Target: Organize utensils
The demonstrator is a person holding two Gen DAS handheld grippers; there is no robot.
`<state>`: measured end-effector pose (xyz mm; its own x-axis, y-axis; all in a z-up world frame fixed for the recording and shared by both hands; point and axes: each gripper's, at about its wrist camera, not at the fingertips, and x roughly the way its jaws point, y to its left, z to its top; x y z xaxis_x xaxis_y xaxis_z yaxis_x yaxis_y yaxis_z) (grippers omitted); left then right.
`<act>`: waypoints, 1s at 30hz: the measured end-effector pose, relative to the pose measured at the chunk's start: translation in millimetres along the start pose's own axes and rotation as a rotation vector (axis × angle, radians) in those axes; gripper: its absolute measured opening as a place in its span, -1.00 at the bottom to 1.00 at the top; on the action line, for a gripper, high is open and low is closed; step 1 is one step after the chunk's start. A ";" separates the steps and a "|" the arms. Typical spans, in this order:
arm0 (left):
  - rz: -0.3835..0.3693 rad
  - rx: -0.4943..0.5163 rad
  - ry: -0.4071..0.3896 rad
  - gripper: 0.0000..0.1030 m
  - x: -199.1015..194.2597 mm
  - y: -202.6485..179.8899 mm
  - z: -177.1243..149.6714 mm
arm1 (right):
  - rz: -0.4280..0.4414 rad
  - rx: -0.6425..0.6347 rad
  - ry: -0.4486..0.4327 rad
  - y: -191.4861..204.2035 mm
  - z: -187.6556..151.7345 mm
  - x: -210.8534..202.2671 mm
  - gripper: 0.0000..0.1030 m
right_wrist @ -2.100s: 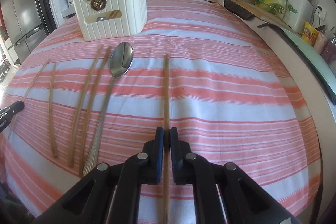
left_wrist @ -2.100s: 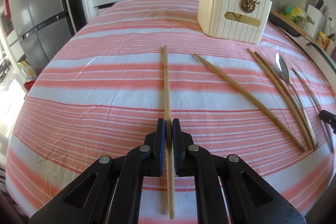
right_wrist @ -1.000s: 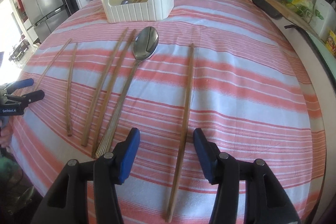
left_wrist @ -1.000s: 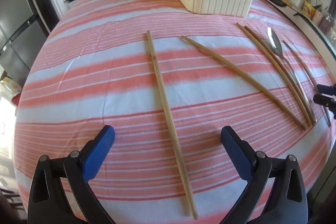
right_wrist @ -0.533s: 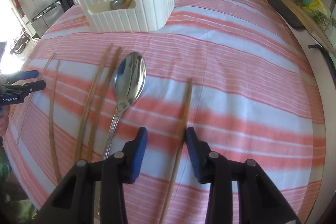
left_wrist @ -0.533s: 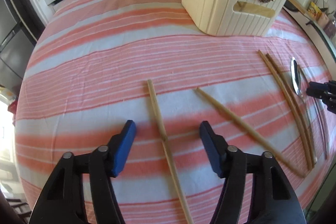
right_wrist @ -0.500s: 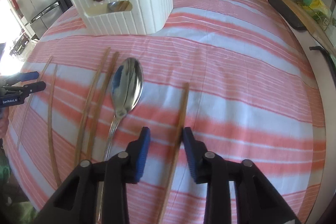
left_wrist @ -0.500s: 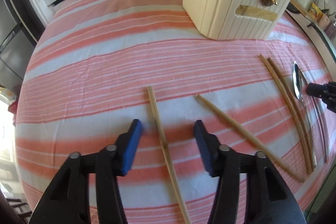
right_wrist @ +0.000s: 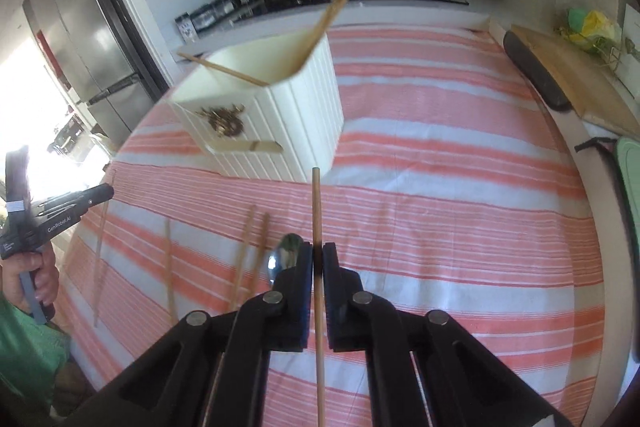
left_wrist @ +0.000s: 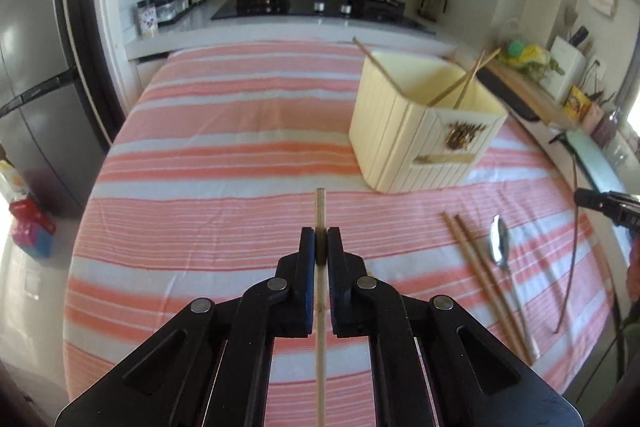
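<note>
Two tools, each pinching one chopstick above the striped bench.

From the left wrist, the left tool (left_wrist: 321, 245) was pressed onto a pale chopstick (left_wrist: 320, 331) that ran lengthwise between its pads, tip poking out ahead, lifted off the striped cloth (left_wrist: 224, 163). The cream holder (left_wrist: 404, 151), with chopsticks leaning inside, stood ahead to the right; a loose pair of chopsticks (left_wrist: 486, 279) and a spoon (left_wrist: 500, 245) lay on the cloth further right. From the right wrist, the right tool (right_wrist: 318, 261) clamped a darker chopstick (right_wrist: 318, 307) the same way, with the holder (right_wrist: 304, 115) ahead to the left. The left tool's body at the left edge, gripped by a hand (right_wrist: 34, 277), carried the lettering "GenRobot.AI" (right_wrist: 60, 225).
</note>
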<state>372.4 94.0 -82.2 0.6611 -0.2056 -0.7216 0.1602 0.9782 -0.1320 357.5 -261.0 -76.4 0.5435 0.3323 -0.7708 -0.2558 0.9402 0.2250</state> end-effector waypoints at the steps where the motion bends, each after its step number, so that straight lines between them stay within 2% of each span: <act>1: -0.015 -0.006 -0.025 -0.92 -13.0 0.4 1.9 | 0.009 -0.006 -0.020 1.7 3.1 -10.0 -0.90; 6: -0.075 -0.038 -0.137 -0.92 -67.3 -0.8 7.1 | 0.042 -0.035 -0.118 19.1 0.8 -59.8 -0.90; 11: -0.123 -0.075 -0.200 -0.92 -91.2 1.4 10.5 | 0.049 -0.039 -0.202 28.3 -6.0 -86.6 -0.90; 18: -0.147 -0.083 -0.237 -0.92 -105.7 -4.5 11.4 | 0.048 -0.043 -0.283 35.6 -2.6 -104.6 -0.90; 30: -0.161 -0.068 -0.272 -0.92 -117.4 -14.0 21.1 | 0.058 -0.038 -0.317 33.1 7.6 -117.0 -0.90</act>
<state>308.0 103.8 18.7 0.8043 -0.3486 -0.4813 0.2350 0.9304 -0.2812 291.5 -268.2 25.8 0.7474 0.3975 -0.5324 -0.3196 0.9176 0.2363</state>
